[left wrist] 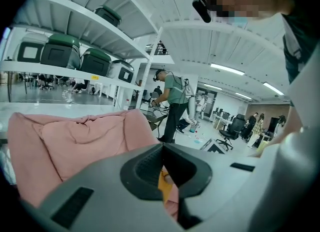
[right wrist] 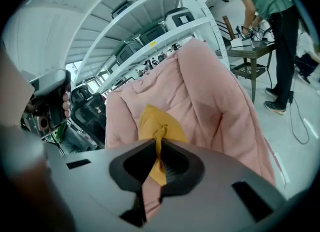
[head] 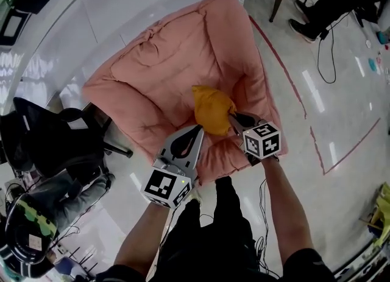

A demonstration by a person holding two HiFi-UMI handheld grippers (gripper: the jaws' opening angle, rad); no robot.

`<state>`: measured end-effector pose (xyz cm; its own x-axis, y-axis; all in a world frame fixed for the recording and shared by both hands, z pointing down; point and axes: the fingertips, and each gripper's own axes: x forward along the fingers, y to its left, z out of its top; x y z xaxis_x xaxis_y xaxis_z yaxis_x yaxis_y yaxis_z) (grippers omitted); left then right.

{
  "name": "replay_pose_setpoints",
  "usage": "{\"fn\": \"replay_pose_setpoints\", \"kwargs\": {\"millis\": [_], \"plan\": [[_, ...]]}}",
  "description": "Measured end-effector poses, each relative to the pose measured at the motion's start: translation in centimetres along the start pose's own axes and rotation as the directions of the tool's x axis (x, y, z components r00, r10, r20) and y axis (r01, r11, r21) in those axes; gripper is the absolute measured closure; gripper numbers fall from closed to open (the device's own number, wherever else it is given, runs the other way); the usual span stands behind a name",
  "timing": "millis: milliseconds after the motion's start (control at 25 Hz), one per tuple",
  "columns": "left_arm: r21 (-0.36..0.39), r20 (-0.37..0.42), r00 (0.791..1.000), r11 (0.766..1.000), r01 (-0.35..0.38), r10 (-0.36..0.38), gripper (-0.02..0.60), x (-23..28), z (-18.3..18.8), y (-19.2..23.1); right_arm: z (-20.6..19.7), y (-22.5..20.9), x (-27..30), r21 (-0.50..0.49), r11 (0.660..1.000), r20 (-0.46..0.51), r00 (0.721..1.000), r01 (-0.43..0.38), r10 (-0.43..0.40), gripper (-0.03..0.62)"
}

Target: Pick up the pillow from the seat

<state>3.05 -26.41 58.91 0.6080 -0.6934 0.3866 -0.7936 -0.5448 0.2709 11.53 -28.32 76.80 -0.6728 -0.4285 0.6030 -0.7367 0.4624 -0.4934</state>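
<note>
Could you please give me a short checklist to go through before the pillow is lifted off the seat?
1. Grip taken: right tongs pinch a corner of the yellow pillow: ok.
2. Grip strong enough to lift: cannot tell, only a fold of fabric is pinched.
3. Second grip: left tongs are shut with nothing between them: not ok.
4. Nothing lies on the pillow on the pink seat: ok.
</note>
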Motion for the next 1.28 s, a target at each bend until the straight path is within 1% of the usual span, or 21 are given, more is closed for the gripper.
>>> {"fn": "replay_pose_setpoints", "kwargs": {"millis": [120,280,400,520,680,840,920,1000,1080,1280], "plan": [[0.008,0.009,1.0,1.0,-0.017,0.017,0.58,-1.9,0.3,0.7,0.7,2.6,-0.4,0.014,1.0,0.03,0.999,-0.015,0.014,0.571],[0.0,0.022,0.998,0.999,-0.053,0.053,0.58,-4.3,0.4,1.2,1.9,5.9,-1.7,0.041,0.999,0.083,0.996,-0.032,0.028,0.572],[-0.019,0.034,0.997,0.998,-0.066,0.066,0.58,-6.6,0.9,1.4,3.0,8.7,-3.3,0.094,0.994,0.139,0.99,-0.05,0.036,0.572],[-0.046,0.057,0.996,0.996,-0.073,0.076,0.58,-9.4,1.8,1.5,4.4,11.8,-5.5,0.151,0.986,0.213,0.976,-0.075,0.042,0.574],[-0.049,0.09,0.993,0.996,-0.076,0.08,0.58,-12.4,3.8,1.3,6.7,15.0,-9.4,0.2,0.975,0.33,0.944,-0.1,0.029,0.574],[-0.067,0.091,0.99,0.993,-0.1,0.106,0.58,-17.0,5.7,1.2,8.7,19.8,-13.4,0.22,0.968,0.419,0.908,-0.119,0.016,0.574],[-0.096,0.107,0.988,0.99,-0.104,0.114,0.58,-19.1,7.4,1.5,10.5,22.5,-15.2,0.206,0.97,0.457,0.889,-0.127,0.019,0.574],[-0.11,0.134,0.984,0.989,-0.101,0.116,0.58,-20.6,10.0,1.8,13.2,24.7,-16.9,0.177,0.975,0.497,0.867,-0.133,0.028,0.574],[-0.108,0.149,0.982,0.989,-0.101,0.116,0.58,-22.3,12.3,1.8,15.5,26.9,-18.6,0.154,0.979,0.53,0.847,-0.136,0.034,0.574],[-0.092,0.205,0.974,0.992,-0.084,0.102,0.58,-27.0,16.6,0.7,18.9,31.4,-22.6,0.115,0.985,0.596,0.802,-0.131,0.037,0.574]]}}
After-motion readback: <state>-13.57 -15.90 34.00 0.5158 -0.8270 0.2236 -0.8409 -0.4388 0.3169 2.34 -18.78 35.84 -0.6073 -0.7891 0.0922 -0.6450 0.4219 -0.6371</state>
